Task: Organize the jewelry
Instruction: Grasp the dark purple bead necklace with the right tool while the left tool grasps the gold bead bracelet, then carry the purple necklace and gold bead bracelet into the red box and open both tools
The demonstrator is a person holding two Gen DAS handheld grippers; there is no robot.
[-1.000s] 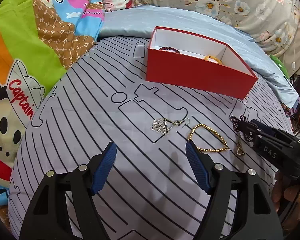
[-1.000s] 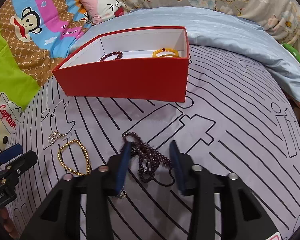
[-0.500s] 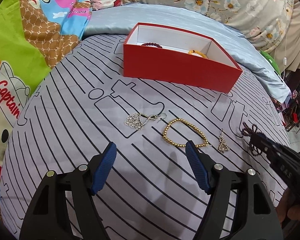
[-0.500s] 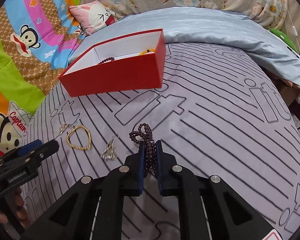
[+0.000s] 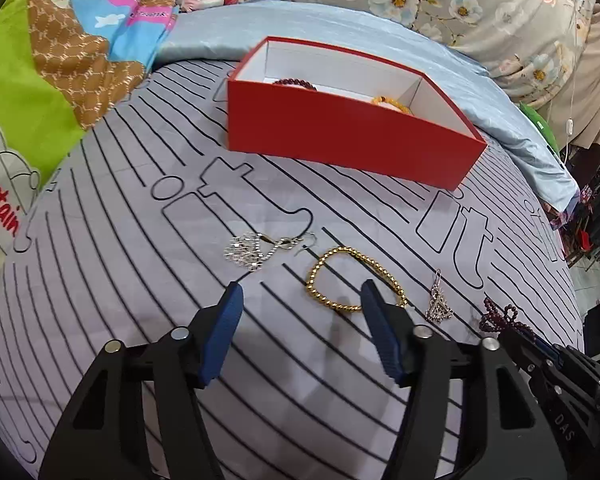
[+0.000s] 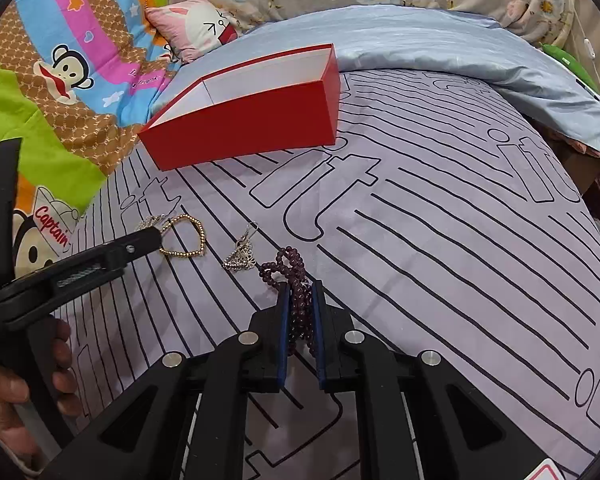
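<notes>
My right gripper (image 6: pixel 299 292) is shut on a dark purple bead bracelet (image 6: pixel 288 268), held just above the bed; the bracelet also shows in the left wrist view (image 5: pixel 500 318). My left gripper (image 5: pixel 300 296) is open, its fingers either side of a gold bead bracelet (image 5: pixel 352 278) on the sheet. A silver earring (image 5: pixel 256 250) lies left of it, a second silver earring (image 5: pixel 438 304) to its right. The red box (image 5: pixel 340 140) stands beyond, with a purple bracelet (image 5: pixel 296 83) and an orange bracelet (image 5: pixel 388 102) inside.
The bed has a grey striped sheet (image 6: pixel 440 220). A light blue quilt (image 6: pixel 440 40) lies behind the box, cartoon bedding (image 6: pixel 60 80) to the left. The bed's edge drops off at the right (image 5: pixel 580 280).
My right gripper closed on the purple bracelet and lifted it back from the sheet. My left gripper moved right and forward, from the silver earring to over the gold bracelet.
</notes>
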